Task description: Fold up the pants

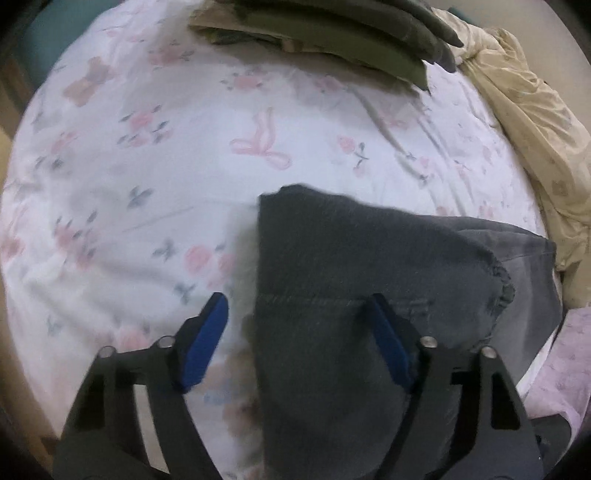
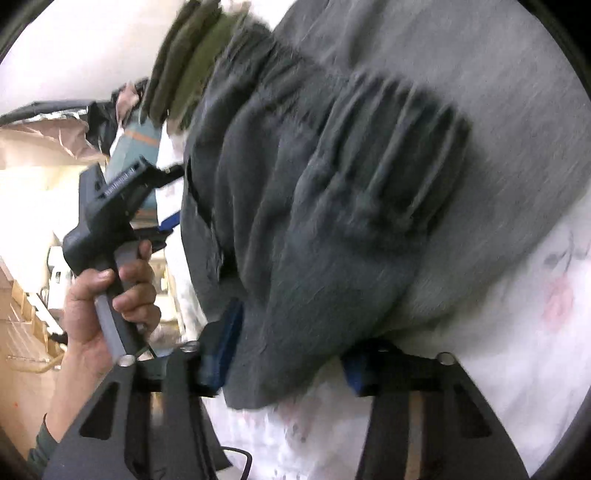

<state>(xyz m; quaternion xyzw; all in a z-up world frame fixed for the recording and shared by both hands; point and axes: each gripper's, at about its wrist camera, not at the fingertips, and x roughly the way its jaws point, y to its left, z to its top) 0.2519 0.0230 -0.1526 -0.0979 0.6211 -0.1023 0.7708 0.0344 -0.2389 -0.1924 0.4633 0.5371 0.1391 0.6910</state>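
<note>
2 claws meet the grey pants (image 1: 332, 258) on the floral bed sheet (image 1: 147, 147): right claw (image 2: 291, 365) seemingly pinching bunched fabric through blur, left claw (image 1: 295, 325) agape, straddling a fold.

A bed (image 1: 147, 155) under a white floral sheet; a cream quilt (image 1: 524, 122) is bunched along its far edge.

Grey pants (image 1: 332, 258) cover the bed sheet (image 1: 147, 166) near its right edge & run off the pic's bottom. Folded olive stack (image 1: 332, 33) at the sheet's far edge is cut by the top edge. Right wrist view: motion-blurred; pants (image 2: 332, 184) hide most of both blue pads, pad contact can't be told. Left gripper (image 2: 162, 206) mostly behind the cloth.
</note>
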